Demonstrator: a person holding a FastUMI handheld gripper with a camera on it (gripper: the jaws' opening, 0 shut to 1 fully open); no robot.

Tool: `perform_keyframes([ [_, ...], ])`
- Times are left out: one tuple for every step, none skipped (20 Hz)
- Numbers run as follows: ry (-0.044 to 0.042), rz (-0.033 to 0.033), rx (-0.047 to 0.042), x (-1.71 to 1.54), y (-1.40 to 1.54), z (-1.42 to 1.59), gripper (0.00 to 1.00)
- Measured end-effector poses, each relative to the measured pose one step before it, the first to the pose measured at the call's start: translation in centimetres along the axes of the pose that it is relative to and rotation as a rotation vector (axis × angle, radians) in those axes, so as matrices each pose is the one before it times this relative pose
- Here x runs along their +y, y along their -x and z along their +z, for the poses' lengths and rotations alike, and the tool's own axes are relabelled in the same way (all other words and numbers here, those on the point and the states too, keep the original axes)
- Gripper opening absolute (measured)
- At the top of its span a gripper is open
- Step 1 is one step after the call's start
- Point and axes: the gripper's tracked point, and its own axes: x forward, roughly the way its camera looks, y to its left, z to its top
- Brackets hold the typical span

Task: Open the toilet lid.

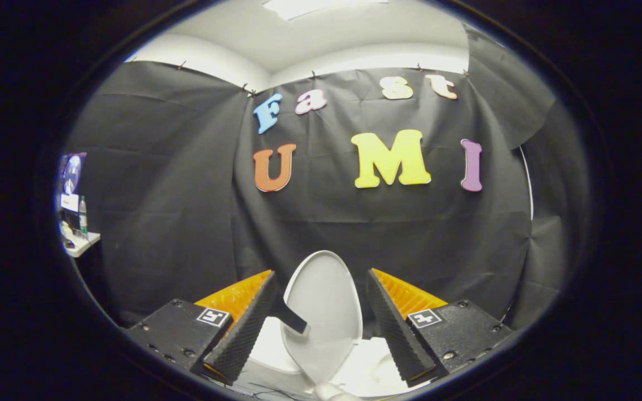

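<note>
Black cloth (187,184) hangs in creased panels across the far side of the booth, pinned along its top edge. Above it rise white walls (354,58) and a white ceiling with a bright light panel (310,6). Far left, a small white shelf (81,244) holds a green bottle (82,214).

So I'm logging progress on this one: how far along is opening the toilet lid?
Mostly done, it seems: the toilet lid stands raised, nearly upright, above the white toilet. In hand: the tongs are open, fingers either side of the lid, neither clearly pressing it. Left: perhaps tipping it fully back, then withdrawing.
</note>
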Motion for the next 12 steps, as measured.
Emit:
perform_keyframes([
  [-0.00149, -0.02623, 0.00677, -1.834, 0.96, -0.45, 1.0],
  [-0.00212, -0.03209, 0.00306, -1.895, 0.846, -0.324, 1.0],
  [-0.00561, -0.03477, -0.00174, -1.695, 0.863, -0.418, 1.0],
  [-0.00751, -0.03753, 0.0059, -1.822, 0.854, -0.636, 1.0],
  [-0.00803, -0.03588, 0.00983, -1.661, 0.68, -0.992, 1.0],
  [-0.00828, -0.03133, 0.00843, -1.611, 0.521, -0.761, 1.0],
  [-0.00439, -0.02719, 0.00617, -1.351, 0.443, -0.706, 1.0],
  [0.00538, -0.0226, 0.00784, -1.455, 0.41, -0.79, 1.0],
  [0.01743, -0.01941, -0.00024, -1.443, 0.354, -0.734, 1.0],
  [0.02375, -0.02201, 0.00116, -1.397, 0.37, -0.846, 1.0],
  [0.02006, -0.03234, 0.00791, -1.612, 0.313, -1.082, 1.0],
  [0.00268, -0.02812, 0.00391, -1.464, 0.305, -0.771, 1.0],
])
